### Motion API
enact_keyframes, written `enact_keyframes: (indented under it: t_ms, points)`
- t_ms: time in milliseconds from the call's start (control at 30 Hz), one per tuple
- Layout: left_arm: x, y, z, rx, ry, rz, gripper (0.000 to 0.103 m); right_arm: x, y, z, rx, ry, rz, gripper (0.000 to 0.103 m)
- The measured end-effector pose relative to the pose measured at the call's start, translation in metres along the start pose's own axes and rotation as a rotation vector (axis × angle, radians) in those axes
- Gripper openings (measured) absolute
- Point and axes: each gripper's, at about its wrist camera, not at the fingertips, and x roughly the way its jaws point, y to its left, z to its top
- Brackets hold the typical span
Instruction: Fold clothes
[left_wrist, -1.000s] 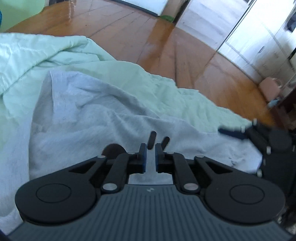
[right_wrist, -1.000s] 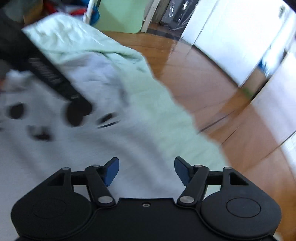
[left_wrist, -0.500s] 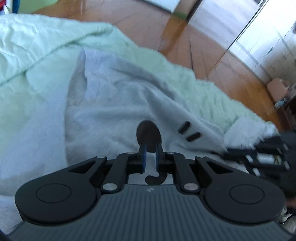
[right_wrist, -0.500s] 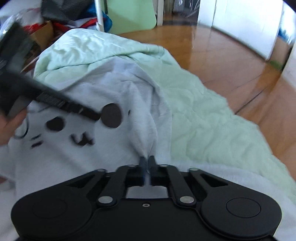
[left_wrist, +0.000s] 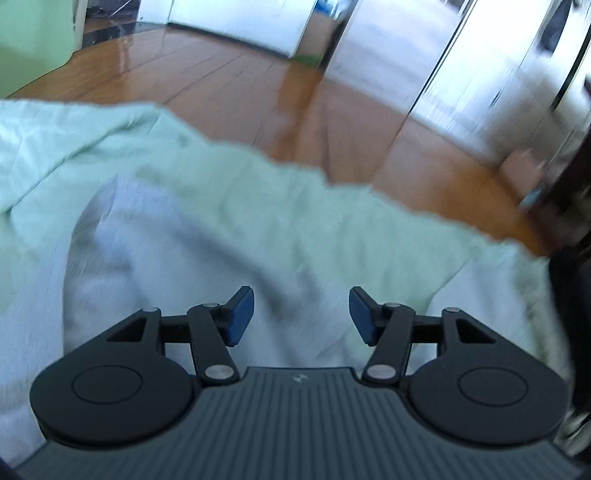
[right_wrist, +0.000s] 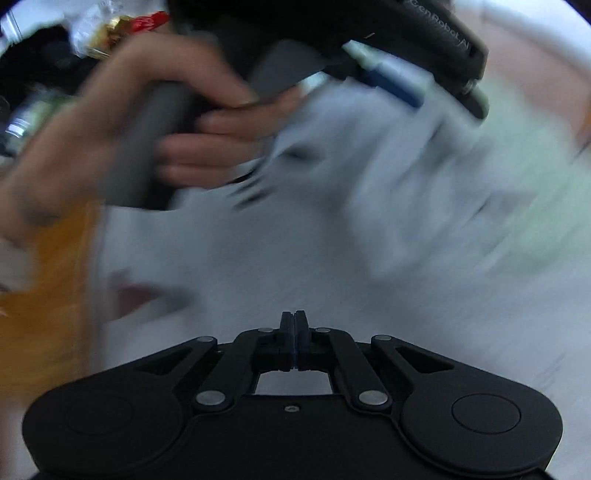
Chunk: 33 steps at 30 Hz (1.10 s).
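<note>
**Left released, right pinched at garment edge, mid-fold**

Pale grey-white garment (left_wrist: 192, 258) lies spread on a mint-green quilt (left_wrist: 332, 221), wood floor (left_wrist: 258, 92) beyond. The quilt serves as the folding surface, so the cloth is laid out flat-ish rather than lifted clear.

Left gripper (left_wrist: 301, 314): fingers spread wide, nothing between the blue pads, hanging just above the garment. Reads as free to move to a new grab point; no cloth caught.

Right gripper (right_wrist: 294, 334): fingers closed tight together, pads touching. Garment (right_wrist: 295, 258) sits directly ahead and under them, but heavy motion blur means I cannot tell for sure if fabric is nipped between them; likely a thin edge, judging by the close fit to the cloth.

Right view also shows the person's left hand (right_wrist: 147, 122) wrapped round the other tool's handle, above the dark print on the garment.

Judgement: early-to-mid fold; the closed right side probably carries an edge across while the left repositions.
</note>
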Motion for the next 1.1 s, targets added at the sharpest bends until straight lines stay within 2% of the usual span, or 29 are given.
enact_keyframes:
  t_ms: [33, 133, 200, 233, 300, 367, 467, 533, 567, 667, 767, 800, 867, 900, 933, 967, 1000, 1033, 1067, 1100]
  points:
    - [0.003, 0.005, -0.006, -0.009, 0.024, 0.013, 0.055, -0.001, -0.001, -0.007, 0.026, 0.010, 0.017, 0.004]
    - [0.009, 0.019, -0.023, -0.036, 0.078, 0.041, 0.054, -0.029, -0.018, -0.019, 0.069, -0.062, -0.109, 0.009]
    - [0.007, 0.019, -0.019, -0.051, 0.086, 0.040, 0.054, -0.057, -0.048, -0.017, 0.165, -0.129, -0.164, 0.032]
    - [0.007, 0.017, -0.015, -0.053, 0.091, 0.048, 0.054, -0.069, -0.067, -0.013, 0.231, -0.151, -0.199, 0.050]
    - [0.005, 0.011, -0.006, -0.037, 0.087, 0.072, 0.054, -0.093, -0.106, -0.006, 0.368, -0.195, -0.271, 0.053]
    - [0.000, 0.004, 0.005, -0.027, 0.052, 0.054, 0.054, -0.112, -0.148, -0.003, 0.539, -0.223, -0.355, 0.065]
    - [0.002, 0.008, 0.025, -0.120, 0.039, -0.084, 0.058, -0.131, -0.193, -0.015, 0.739, -0.248, -0.461, 0.065]
    - [0.015, 0.013, 0.036, -0.178, 0.074, -0.143, 0.060, -0.140, -0.214, -0.024, 0.787, -0.242, -0.575, 0.065]
    - [0.023, 0.013, 0.040, -0.185, 0.102, -0.143, 0.060, -0.143, -0.223, -0.029, 0.784, -0.233, -0.636, 0.065]
    - [0.044, 0.011, 0.043, -0.179, 0.174, -0.076, 0.060, -0.154, -0.245, -0.050, 0.759, -0.213, -0.696, 0.065]
    - [0.059, 0.013, 0.039, -0.199, 0.199, -0.060, 0.064, -0.162, -0.257, -0.070, 0.696, -0.209, -0.734, 0.065]
    - [0.064, 0.015, 0.038, -0.214, 0.203, -0.056, 0.066, -0.161, -0.258, -0.072, 0.682, -0.211, -0.718, 0.065]
    - [0.075, 0.017, 0.035, -0.241, 0.213, -0.050, 0.079, -0.158, -0.260, -0.076, 0.656, -0.213, -0.681, 0.065]
    - [0.081, 0.018, 0.035, -0.251, 0.219, -0.051, 0.081, -0.154, -0.261, -0.077, 0.656, -0.211, -0.644, 0.065]
    - [0.086, 0.016, 0.035, -0.248, 0.218, -0.044, 0.079, -0.149, -0.262, -0.078, 0.656, -0.210, -0.617, 0.065]
    - [0.088, 0.012, 0.035, -0.215, 0.208, -0.021, 0.068, -0.142, -0.262, -0.077, 0.653, -0.207, -0.635, 0.065]
    - [0.088, 0.004, 0.035, -0.157, 0.198, 0.020, 0.052, -0.134, -0.262, -0.077, 0.638, -0.206, -0.659, 0.061]
    - [0.088, -0.004, 0.036, -0.081, 0.185, 0.067, 0.010, -0.127, -0.258, -0.076, 0.606, -0.201, -0.690, 0.030]
    - [0.085, -0.011, 0.035, -0.007, 0.165, 0.096, 0.007, -0.121, -0.254, -0.076, 0.573, -0.193, -0.724, 0.006]
    - [0.081, -0.015, 0.034, 0.043, 0.140, 0.109, 0.007, -0.117, -0.246, -0.074, 0.533, -0.184, -0.768, 0.005]
